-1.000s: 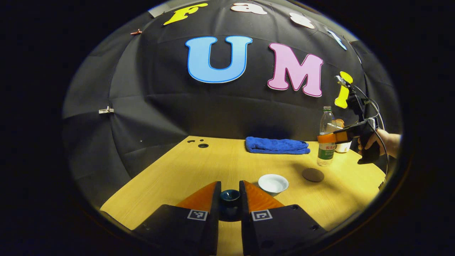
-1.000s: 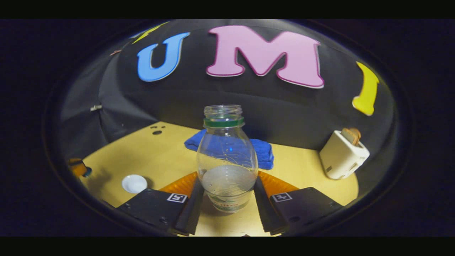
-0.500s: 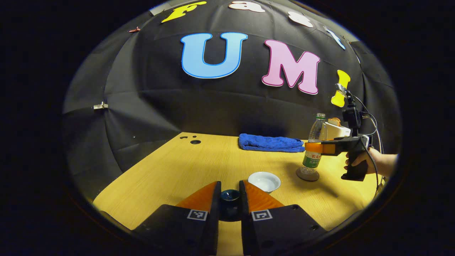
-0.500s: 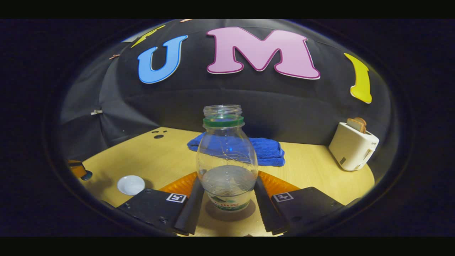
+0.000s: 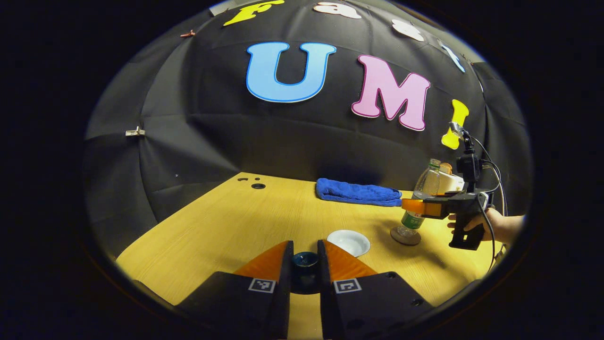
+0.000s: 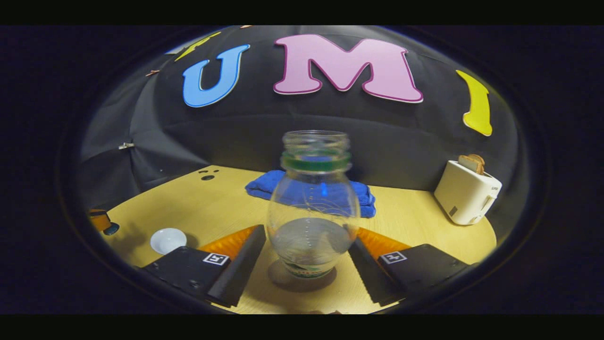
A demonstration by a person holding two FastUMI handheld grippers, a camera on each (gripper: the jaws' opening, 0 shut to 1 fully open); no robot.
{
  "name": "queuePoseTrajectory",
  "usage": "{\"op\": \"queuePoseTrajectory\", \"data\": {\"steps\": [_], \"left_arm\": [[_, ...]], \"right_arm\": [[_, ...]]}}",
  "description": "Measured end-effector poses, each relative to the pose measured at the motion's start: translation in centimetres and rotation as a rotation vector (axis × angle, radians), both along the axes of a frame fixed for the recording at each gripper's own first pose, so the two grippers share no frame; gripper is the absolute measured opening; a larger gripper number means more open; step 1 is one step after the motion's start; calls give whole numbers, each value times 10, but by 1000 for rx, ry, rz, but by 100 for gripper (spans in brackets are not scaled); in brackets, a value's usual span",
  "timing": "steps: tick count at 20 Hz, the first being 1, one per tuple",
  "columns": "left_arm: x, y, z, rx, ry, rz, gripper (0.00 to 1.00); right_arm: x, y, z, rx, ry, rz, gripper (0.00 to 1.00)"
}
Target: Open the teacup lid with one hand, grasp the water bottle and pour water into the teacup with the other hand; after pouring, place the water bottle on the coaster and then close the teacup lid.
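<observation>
**Letting go of the bottle, lid next**

The water bottle (image 6: 311, 208) is standing on the round coaster (image 6: 302, 278) on the table (image 5: 226, 226). The right claw (image 6: 302, 257) is spread apart around it, with a gap on the left side, so it is not squeezing. In the left gripper view the bottle is looking a bit tilted, though the curved lens may be doing that. I think the good way now is pulling the right claw straight back, slow and level, so no finger is bumping the bottle over. It has no cap on and water is sitting low inside.

The left claw (image 5: 305, 264) is clamped on the dark teacup lid (image 5: 305, 259). The white teacup (image 5: 348, 242) is sitting open, just ahead and a little to the right. The lid needs bringing over the cup, then going down flat.

A blue cloth (image 5: 357, 192) and a toaster (image 6: 467, 198) are sitting farther back.
</observation>
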State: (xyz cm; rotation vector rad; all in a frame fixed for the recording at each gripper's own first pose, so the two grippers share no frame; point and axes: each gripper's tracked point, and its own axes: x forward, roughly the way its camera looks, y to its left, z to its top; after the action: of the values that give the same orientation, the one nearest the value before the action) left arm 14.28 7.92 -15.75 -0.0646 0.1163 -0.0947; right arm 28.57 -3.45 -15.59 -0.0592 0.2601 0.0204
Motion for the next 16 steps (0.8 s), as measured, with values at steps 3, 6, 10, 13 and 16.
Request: {"op": "queuePoseTrajectory", "data": {"steps": [3, 6, 10, 13, 16], "left_arm": [[5, -5, 5, 10, -9, -7, 30], [13, -15, 11, 23, -21, -22, 30], [31, -36, 22, 28, -49, -58, 27], [47, -51, 22, 26, -60, -78, 30], [59, -64, 17, 13, -61, -89, 30]], "right_arm": [[-5, -1, -2, -32, 3, -1, 98], [-12, 2, -6, -28, 14, 3, 98], [-29, -5, -11, -39, 26, -8, 98], [-42, -8, -17, -17, 40, -9, 98], [-53, -14, -23, -5, 57, -23, 98]]}}
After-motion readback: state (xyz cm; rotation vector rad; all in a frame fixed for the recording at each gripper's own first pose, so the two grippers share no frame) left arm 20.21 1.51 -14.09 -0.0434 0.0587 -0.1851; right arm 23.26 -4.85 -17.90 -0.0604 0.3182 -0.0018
